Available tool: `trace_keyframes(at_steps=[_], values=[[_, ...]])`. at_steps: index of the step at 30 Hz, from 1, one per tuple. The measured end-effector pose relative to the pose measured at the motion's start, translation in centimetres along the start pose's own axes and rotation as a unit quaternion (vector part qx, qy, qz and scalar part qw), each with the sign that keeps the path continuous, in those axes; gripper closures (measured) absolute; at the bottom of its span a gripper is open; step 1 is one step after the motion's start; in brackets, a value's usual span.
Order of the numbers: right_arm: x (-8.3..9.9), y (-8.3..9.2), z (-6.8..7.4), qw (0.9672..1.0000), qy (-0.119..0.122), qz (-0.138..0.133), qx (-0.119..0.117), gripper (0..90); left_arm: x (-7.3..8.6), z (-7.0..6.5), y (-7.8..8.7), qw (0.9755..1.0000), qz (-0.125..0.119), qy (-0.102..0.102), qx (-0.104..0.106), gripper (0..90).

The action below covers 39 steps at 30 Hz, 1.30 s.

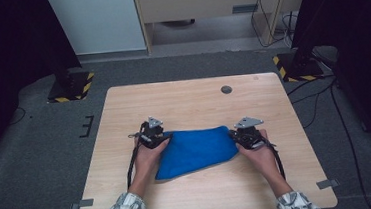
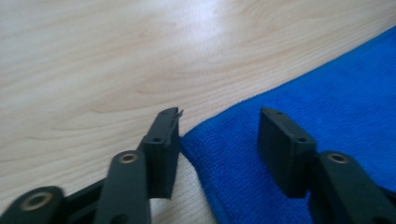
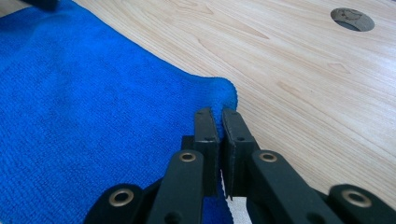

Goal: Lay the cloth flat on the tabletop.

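Observation:
A blue cloth [image 1: 197,151] lies folded on the wooden table [image 1: 183,99], between the two hands. My left gripper [image 1: 164,140] is at the cloth's far left corner. In the left gripper view its jaws [image 2: 219,126] stand apart, with the corner of the cloth [image 2: 327,93] flat on the wood between them and neither pad pressing on it. My right gripper [image 1: 236,134] is at the far right corner. In the right gripper view that gripper [image 3: 217,116] is shut, pinching the edge of the cloth [image 3: 70,116], which bulges up just beyond the tips.
A round grey cable hole [image 1: 226,89] sits in the table's far middle, also in the right gripper view [image 3: 352,19]. Stand bases with yellow-black tape [image 1: 71,86] [image 1: 296,65] flank the far corners on the floor. Bare wood surrounds the cloth.

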State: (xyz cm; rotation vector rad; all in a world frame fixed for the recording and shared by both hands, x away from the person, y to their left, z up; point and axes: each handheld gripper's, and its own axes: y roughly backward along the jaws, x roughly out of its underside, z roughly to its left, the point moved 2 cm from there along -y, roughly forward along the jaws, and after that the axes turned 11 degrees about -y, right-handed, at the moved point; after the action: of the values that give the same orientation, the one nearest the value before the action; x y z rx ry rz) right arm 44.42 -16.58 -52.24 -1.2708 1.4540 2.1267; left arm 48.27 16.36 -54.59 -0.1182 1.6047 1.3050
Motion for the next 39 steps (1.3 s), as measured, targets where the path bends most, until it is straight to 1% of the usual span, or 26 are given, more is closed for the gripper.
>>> trace_keyframes(at_steps=[1,3,4,6,7,9,12,13,14,16,18,22,26,30,32,37,39], values=[[0.0,0.0,0.0,1.0,0.0,0.0,0.0,86.2,0.1,-0.1,-0.1,1.0,-0.002,-0.003,-0.006,43.8],[0.0,0.1,0.0,1.0,0.003,-0.001,0.0,86.2,0.1,-0.3,-0.2,0.9999,-0.001,-0.007,-0.012,43.0],[0.0,0.1,0.0,1.0,0.004,-0.001,0.0,86.1,0.1,-0.5,-0.2,0.9998,-0.006,-0.011,-0.016,42.1],[0.0,0.1,0.0,1.0,0.001,-0.001,0.0,86.2,0.2,-0.8,-0.1,0.9998,-0.009,-0.013,-0.012,47.8],[0.0,0.1,0.0,1.0,0.001,-0.001,0.001,86.2,0.2,-0.9,-0.1,0.9998,-0.01,-0.015,-0.007,51.7],[0.0,0.2,0.0,1.0,0.0,-0.003,0.001,86.2,0.1,-1.2,0.1,0.9997,-0.012,-0.022,0.0,62.6],[-0.1,0.4,0.0,1.0,-0.003,-0.006,0.001,86.2,0.0,-1.5,0.2,0.9996,-0.006,-0.027,0.011,79.6],[-0.1,0.4,-0.1,1.0,-0.004,-0.006,0.0,86.2,0.0,-1.6,0.3,0.9995,-0.005,-0.027,0.016,84.0],[-0.1,0.5,-0.1,1.0,-0.003,-0.009,0.001,86.3,0.0,-1.7,0.3,0.9995,-0.003,-0.026,0.018,86.2],[-0.2,0.6,-0.1,0.9999,-0.004,-0.013,0.001,86.3,0.0,-1.8,0.4,0.9995,-0.001,-0.022,0.02,87.4],[-0.3,0.9,-0.1,0.9999,-0.006,-0.016,0.001,86.4,-0.2,-1.8,0.6,0.9995,-0.004,-0.024,0.019,87.5],[-0.7,1.6,-0.1,0.9996,-0.005,-0.027,-0.001,86.4,-0.8,-1.9,1.6,0.9993,-0.025,-0.024,0.016,87.5],[-1.2,2.6,-0.1,0.999,-0.007,-0.043,-0.004,86.4,-1.7,-1.9,2.7,0.9983,-0.051,-0.021,0.016,87.5],[-1.4,3.2,-0.2,0.9984,-0.015,-0.054,-0.006,86.5,-2.0,-1.9,3.6,0.9977,-0.062,-0.023,0.015,87.5],[-1.5,3.6,-0.2,0.998,-0.019,-0.059,-0.009,86.5,-2.0,-1.9,3.9,0.9972,-0.071,-0.018,0.017,87.6],[-2.1,4.0,-0.1,0.9974,-0.02,-0.068,-0.013,86.5,-2.2,-1.9,4.5,0.9966,-0.079,-0.016,0.02,87.6],[-2.4,4.3,-0.2,0.9971,-0.021,-0.073,-0.013,86.5,-2.2,-2.0,4.6,0.9966,-0.077,-0.02,0.021,87.6]])
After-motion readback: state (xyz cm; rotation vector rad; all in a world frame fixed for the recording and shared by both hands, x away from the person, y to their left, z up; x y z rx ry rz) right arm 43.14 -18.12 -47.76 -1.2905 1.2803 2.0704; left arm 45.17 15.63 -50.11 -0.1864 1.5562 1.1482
